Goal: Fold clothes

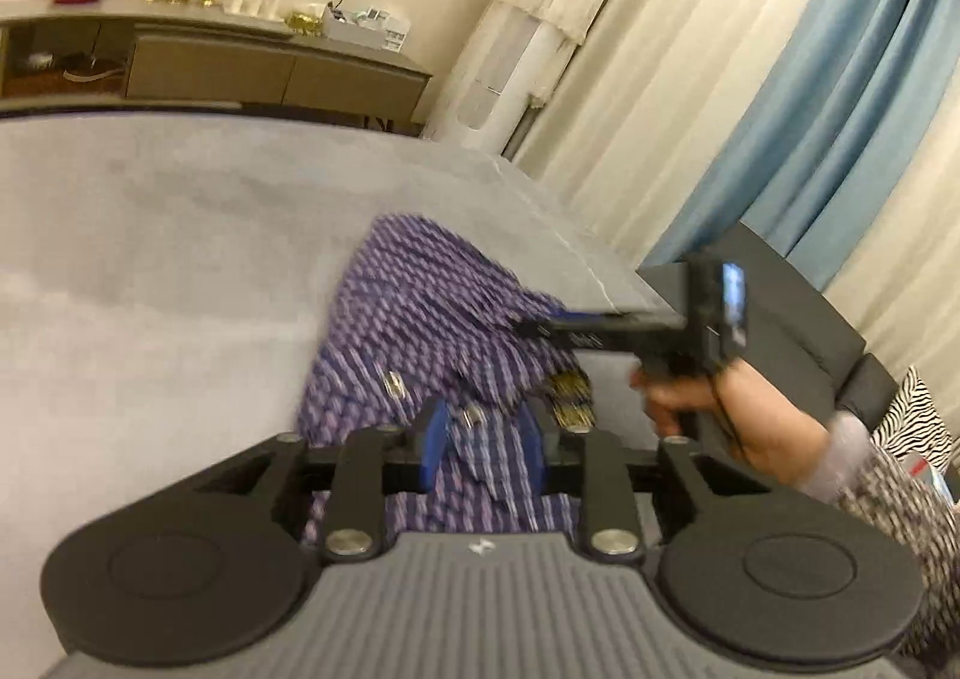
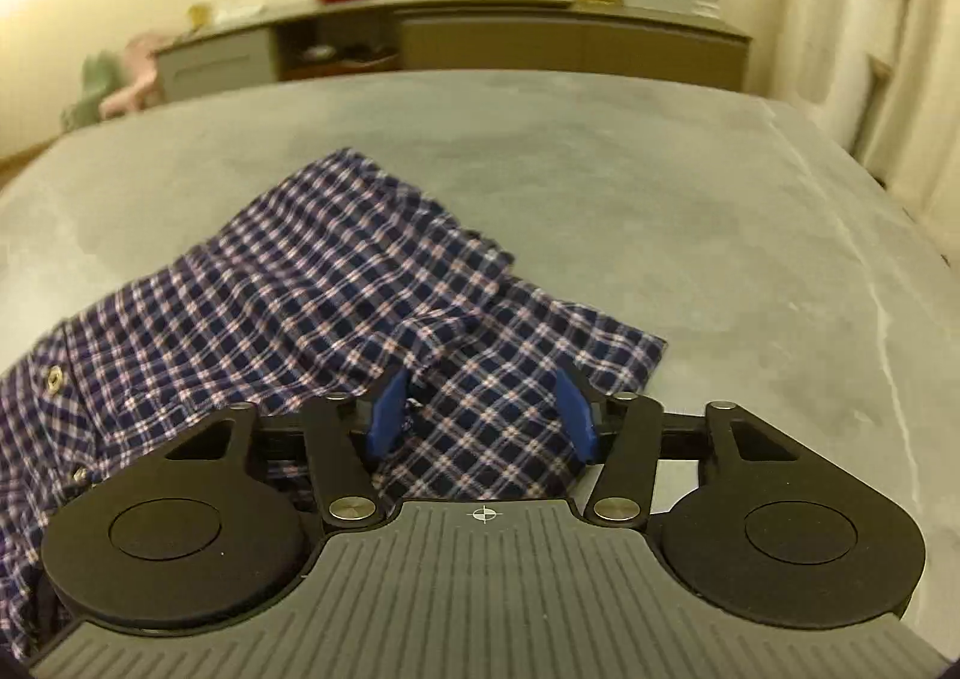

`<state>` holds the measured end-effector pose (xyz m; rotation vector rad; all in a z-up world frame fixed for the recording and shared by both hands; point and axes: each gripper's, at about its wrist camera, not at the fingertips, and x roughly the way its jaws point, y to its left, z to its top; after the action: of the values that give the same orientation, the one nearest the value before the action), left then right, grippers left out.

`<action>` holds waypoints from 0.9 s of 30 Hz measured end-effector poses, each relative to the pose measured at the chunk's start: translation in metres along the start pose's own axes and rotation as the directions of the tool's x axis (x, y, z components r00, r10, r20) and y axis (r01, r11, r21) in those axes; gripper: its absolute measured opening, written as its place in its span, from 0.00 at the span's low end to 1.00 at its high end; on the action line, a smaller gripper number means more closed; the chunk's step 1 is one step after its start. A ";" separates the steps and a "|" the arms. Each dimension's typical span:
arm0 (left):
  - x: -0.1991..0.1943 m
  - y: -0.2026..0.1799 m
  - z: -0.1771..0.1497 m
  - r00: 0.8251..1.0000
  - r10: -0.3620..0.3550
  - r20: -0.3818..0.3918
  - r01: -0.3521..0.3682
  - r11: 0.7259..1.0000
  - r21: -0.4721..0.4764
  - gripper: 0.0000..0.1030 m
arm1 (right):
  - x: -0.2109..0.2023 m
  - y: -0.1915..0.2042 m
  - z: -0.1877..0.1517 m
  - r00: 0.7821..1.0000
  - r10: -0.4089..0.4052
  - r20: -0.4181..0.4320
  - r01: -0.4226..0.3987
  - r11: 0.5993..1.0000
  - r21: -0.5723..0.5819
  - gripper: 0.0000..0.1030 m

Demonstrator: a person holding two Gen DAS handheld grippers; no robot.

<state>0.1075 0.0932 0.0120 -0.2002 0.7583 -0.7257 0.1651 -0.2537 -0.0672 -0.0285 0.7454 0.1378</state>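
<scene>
A blue-and-white plaid shirt with metal snaps lies crumpled on the grey table. My right gripper hovers low over its near right part, blue pads wide apart and open, with a raised fold just by the left pad. In the left wrist view the same shirt looks blurred and purple. My left gripper has its pads apart with fabric lying in the gap; I see no pinch. A person's hand grasps the other gripper's handle at the right, its tips at the shirt's edge.
A long sideboard with ornaments stands behind the table. Right of the table are cream and blue curtains, a white tower unit, a dark seat and a zebra-striped cushion. The table's right edge runs close to the shirt.
</scene>
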 end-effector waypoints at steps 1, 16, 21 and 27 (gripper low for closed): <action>0.009 -0.001 0.008 1.000 0.001 -0.011 -0.001 1.000 0.011 0.35 | -0.008 -0.004 0.000 1.000 -0.014 0.010 0.014 1.000 0.016 0.54; 0.150 0.057 0.038 0.942 0.189 -0.277 -0.192 0.981 0.018 0.10 | 0.035 0.014 0.029 0.987 0.083 -0.140 -0.092 0.994 -0.056 0.67; 0.097 0.102 0.024 0.875 0.437 -0.208 -0.469 0.872 -0.140 0.04 | 0.094 0.066 0.082 0.968 0.235 -0.089 -0.243 0.965 -0.095 0.65; 0.037 0.139 0.000 0.665 0.723 -0.187 -0.745 0.626 -0.231 0.05 | 0.082 0.099 0.135 0.932 0.362 0.023 -0.363 0.925 0.113 0.61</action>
<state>0.1992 0.1724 -0.0663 -0.1049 0.9300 0.1826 0.3017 -0.1363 -0.0214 0.2217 0.7503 0.4483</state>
